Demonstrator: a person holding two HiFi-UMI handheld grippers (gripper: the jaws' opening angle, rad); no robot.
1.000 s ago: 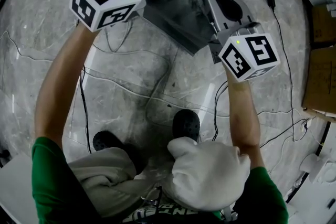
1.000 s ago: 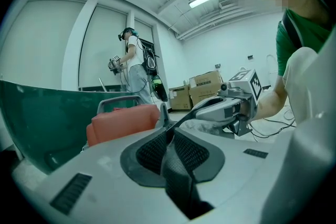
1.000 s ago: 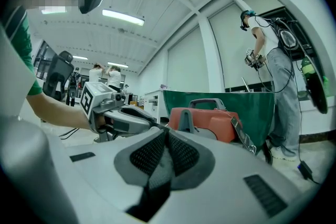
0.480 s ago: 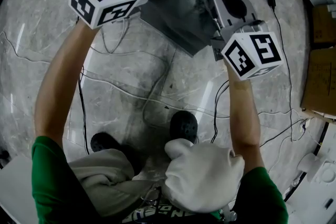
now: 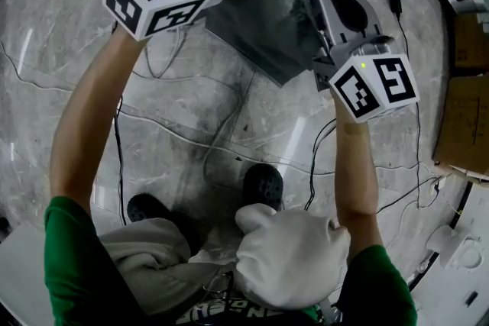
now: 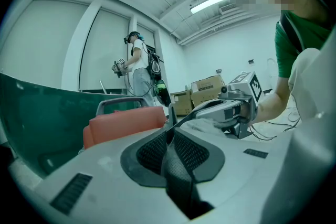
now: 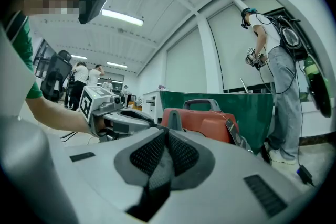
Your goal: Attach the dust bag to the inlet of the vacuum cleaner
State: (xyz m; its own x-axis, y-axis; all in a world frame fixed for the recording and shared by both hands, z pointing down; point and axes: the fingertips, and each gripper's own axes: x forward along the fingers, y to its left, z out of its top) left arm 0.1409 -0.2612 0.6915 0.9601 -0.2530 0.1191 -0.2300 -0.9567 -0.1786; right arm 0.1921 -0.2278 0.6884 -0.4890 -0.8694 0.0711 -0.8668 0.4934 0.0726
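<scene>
Both clamped on dust bag (image 5: 260, 19): left tool (image 6: 171, 116) | right tool (image 7: 169, 127) | gripper views alone show vacuum cleaner (image 7: 200, 124) handle (image 7: 198, 102)

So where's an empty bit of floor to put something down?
Left of the left arm, the floor is mostly bare. Between the arms, wires run across it. By the shoes and the cardboard it is crowded.
</scene>
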